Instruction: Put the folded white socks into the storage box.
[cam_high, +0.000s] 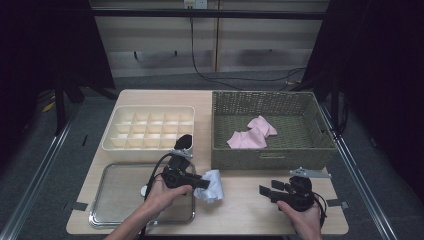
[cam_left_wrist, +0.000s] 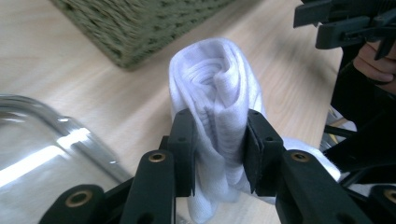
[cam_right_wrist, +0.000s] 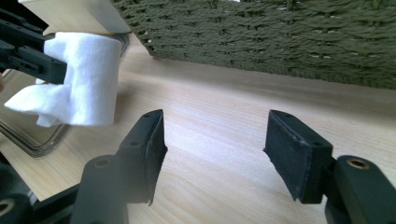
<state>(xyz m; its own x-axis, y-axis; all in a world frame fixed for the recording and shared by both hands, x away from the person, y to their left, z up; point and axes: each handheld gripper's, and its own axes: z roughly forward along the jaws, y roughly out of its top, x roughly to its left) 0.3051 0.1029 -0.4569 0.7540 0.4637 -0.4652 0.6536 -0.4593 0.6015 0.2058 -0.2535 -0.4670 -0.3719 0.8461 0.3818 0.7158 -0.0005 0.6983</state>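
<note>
A soft white ribbed sock (cam_left_wrist: 212, 93), rolled into a cylinder, is pinched by the left gripper (cam_left_wrist: 215, 149) just above the pale wooden tabletop (cam_high: 250, 205), beside the woven green basket (cam_high: 270, 160). The right gripper (cam_right_wrist: 215, 149) is held spread.

My jaws are over a light wood table (cam_high: 250, 210). Far ahead of them is a pale wall (cam_high: 210, 45) with a black cable (cam_high: 200, 70) hanging down. Grey floor (cam_high: 50, 150) lies on both sides, and it is dark there.
</note>
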